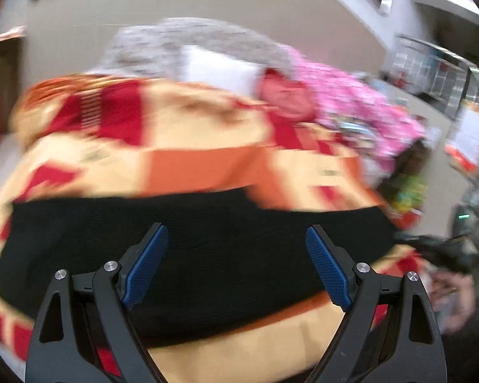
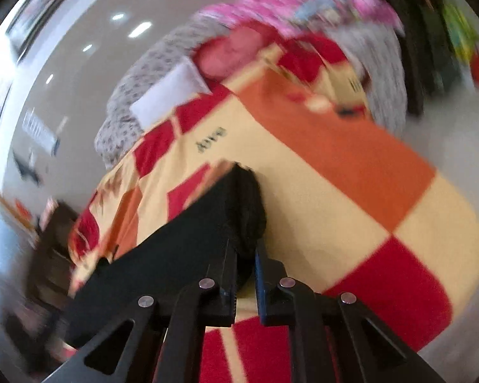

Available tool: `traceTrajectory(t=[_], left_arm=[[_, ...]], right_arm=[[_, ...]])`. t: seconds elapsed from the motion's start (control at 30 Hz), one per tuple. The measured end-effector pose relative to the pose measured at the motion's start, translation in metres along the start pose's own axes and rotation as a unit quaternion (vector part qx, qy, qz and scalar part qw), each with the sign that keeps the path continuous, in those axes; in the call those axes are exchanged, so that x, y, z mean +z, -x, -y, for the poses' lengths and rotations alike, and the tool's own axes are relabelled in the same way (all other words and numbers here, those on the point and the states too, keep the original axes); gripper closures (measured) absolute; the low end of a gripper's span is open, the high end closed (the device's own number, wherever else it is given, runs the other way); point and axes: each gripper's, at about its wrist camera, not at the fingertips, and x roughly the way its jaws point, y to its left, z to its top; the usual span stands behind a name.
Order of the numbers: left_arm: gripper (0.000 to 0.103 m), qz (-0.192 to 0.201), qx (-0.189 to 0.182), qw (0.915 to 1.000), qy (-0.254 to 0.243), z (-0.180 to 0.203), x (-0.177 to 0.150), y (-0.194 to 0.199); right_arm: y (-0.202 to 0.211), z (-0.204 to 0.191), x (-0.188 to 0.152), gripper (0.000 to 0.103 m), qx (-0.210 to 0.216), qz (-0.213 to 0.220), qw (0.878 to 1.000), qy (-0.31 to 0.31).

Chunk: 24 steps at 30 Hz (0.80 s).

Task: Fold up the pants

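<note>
Left wrist view: the left gripper (image 1: 236,265) hangs wide open over the black pants (image 1: 207,223), probably free to catch another edge. Their long axis runs from 9 to 3 o'clock across the patchwork bedspread (image 1: 188,166). The right gripper (image 2: 246,274) pinches a bunched end of them, likely to carry it over. Farther, at 12, lie heaped clothes (image 1: 351,102).

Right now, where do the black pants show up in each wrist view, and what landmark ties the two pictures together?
Left wrist: the black pants lie as a wide dark band across the lower middle, behind the open left gripper.
Right wrist: they run from lower left up to centre, one bunched end pinched in the right gripper.
Shared landmark: the white pillow at the far end of the checked blanket.
</note>
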Motion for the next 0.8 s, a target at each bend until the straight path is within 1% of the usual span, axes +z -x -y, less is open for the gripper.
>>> traceTrajectory(t=[0.03, 0.07, 0.1, 0.13, 0.2, 0.23, 0.27, 0.37, 0.4, 0.47, 0.63, 0.67, 0.73, 0.8], left_arm=[[0.015, -0.013, -0.04, 0.9991, -0.007, 0.019, 0.01, -0.009], [0.015, -0.035, -0.08, 0.9961, -0.017, 0.04, 0.019, -0.021], [0.015, -0.064, -0.114, 0.9909, -0.032, 0.066, 0.029, -0.039], [0.015, -0.08, -0.131, 0.9872, -0.043, 0.085, 0.035, -0.053], [0.015, -0.111, -0.151, 0.9805, -0.058, 0.114, 0.043, -0.081], [0.015, -0.127, -0.157, 0.9778, -0.057, 0.124, 0.046, -0.094], [0.015, -0.15, -0.166, 0.9733, -0.051, 0.134, 0.047, -0.11], [0.015, -0.184, -0.183, 0.9647, -0.04, 0.145, 0.047, -0.132], [0.015, -0.189, -0.181, 0.9643, -0.043, 0.148, 0.046, -0.135], [0.015, -0.192, -0.152, 0.9679, -0.056, 0.15, 0.046, -0.141], [0.015, -0.173, -0.107, 0.9761, -0.076, 0.163, 0.045, -0.14], [0.015, -0.171, -0.087, 0.9779, -0.082, 0.164, 0.046, -0.141], [0.015, -0.18, -0.059, 0.9779, -0.088, 0.165, 0.042, -0.149], [0.015, -0.177, -0.035, 0.98, -0.083, 0.16, 0.041, -0.153]], right_arm=[[0.003, -0.009, -0.003, 0.095, -0.007, 0.011, 1.0, 0.024], [0.006, -0.018, -0.006, 0.095, -0.005, 0.021, 0.999, 0.042], [0.009, -0.026, -0.01, 0.095, 0.009, 0.03, 0.998, 0.057], [0.011, -0.032, -0.013, 0.095, 0.018, 0.036, 0.997, 0.068], [0.014, -0.045, -0.022, 0.095, 0.044, 0.048, 0.994, 0.092], [0.014, -0.051, -0.026, 0.095, 0.054, 0.05, 0.992, 0.106], [0.012, -0.061, -0.032, 0.095, 0.063, 0.05, 0.988, 0.13], [0.01, -0.08, -0.042, 0.095, 0.083, 0.046, 0.979, 0.181], [0.009, -0.085, -0.044, 0.095, 0.086, 0.043, 0.976, 0.194], [0.005, -0.092, -0.048, 0.095, 0.087, 0.038, 0.973, 0.212], [0.001, -0.105, -0.056, 0.095, 0.088, 0.033, 0.965, 0.246], [0.001, -0.109, -0.059, 0.095, 0.088, 0.033, 0.962, 0.255], [0.003, -0.113, -0.063, 0.095, 0.092, 0.037, 0.959, 0.267], [0.005, -0.117, -0.068, 0.095, 0.093, 0.039, 0.954, 0.281]])
